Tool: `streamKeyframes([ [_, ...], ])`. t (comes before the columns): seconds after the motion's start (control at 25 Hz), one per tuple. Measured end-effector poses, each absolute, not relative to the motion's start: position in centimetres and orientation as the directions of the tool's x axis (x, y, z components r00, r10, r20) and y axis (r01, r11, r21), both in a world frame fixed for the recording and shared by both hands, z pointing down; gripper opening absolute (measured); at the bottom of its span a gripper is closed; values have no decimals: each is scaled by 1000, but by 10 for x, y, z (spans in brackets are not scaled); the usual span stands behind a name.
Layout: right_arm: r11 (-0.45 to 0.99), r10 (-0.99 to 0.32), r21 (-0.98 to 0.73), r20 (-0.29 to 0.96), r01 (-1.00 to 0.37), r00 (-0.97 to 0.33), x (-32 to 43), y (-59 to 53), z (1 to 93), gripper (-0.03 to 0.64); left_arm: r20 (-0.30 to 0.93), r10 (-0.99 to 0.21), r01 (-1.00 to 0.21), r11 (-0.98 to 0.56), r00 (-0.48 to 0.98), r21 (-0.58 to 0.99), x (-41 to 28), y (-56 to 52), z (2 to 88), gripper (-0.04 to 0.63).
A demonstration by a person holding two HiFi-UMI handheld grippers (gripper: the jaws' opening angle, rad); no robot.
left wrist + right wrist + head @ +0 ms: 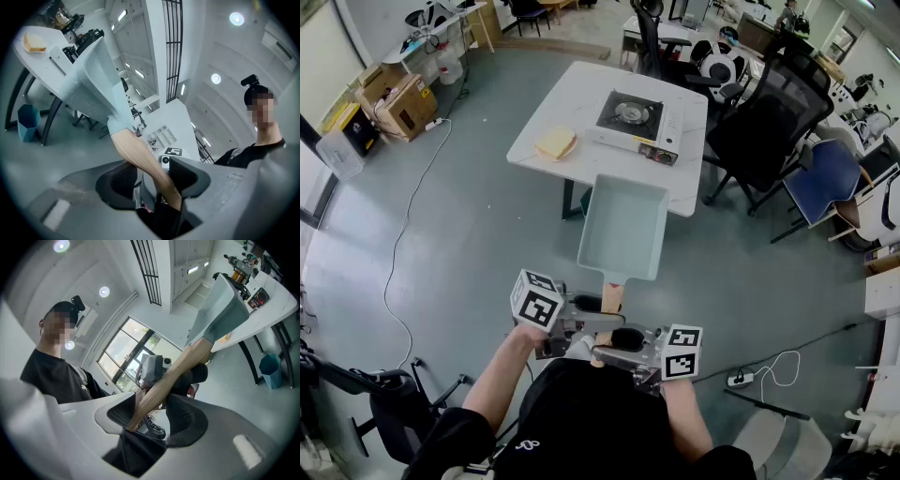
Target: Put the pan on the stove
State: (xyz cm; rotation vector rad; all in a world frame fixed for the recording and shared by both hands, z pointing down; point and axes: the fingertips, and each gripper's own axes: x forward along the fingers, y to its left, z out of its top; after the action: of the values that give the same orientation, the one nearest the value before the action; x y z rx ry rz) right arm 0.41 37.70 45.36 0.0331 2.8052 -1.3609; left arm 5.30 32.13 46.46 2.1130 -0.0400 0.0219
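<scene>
Grey pan point(623, 230) in the air just before the table's point(572, 94) near edge, wooden handle point(612, 293) clamped by both left gripper point(154, 177) and right gripper point(154, 416), pan inside bare, stove point(633, 120) near the table's right edge.

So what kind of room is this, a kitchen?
Probably a lab or office workroom, not a kitchen. The small silver portable gas stove sits on a plain white table, black mesh office chairs stand beside it, and brown cardboard boxes and a white cable lie on the grey floor.
</scene>
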Motion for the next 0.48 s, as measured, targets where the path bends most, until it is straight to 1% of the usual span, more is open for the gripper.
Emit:
streamKeyframes([
  [0.24,621,9,-783,-29,28,-1000,-2,384,453,207,34,-19,-39,-517,999,855,48,328,463,213],
  [0.48,598,-17,-800,-64,41,-998,-4,383,450,210,12,-23,-22,-498,1000,867,44,328,461,216],
])
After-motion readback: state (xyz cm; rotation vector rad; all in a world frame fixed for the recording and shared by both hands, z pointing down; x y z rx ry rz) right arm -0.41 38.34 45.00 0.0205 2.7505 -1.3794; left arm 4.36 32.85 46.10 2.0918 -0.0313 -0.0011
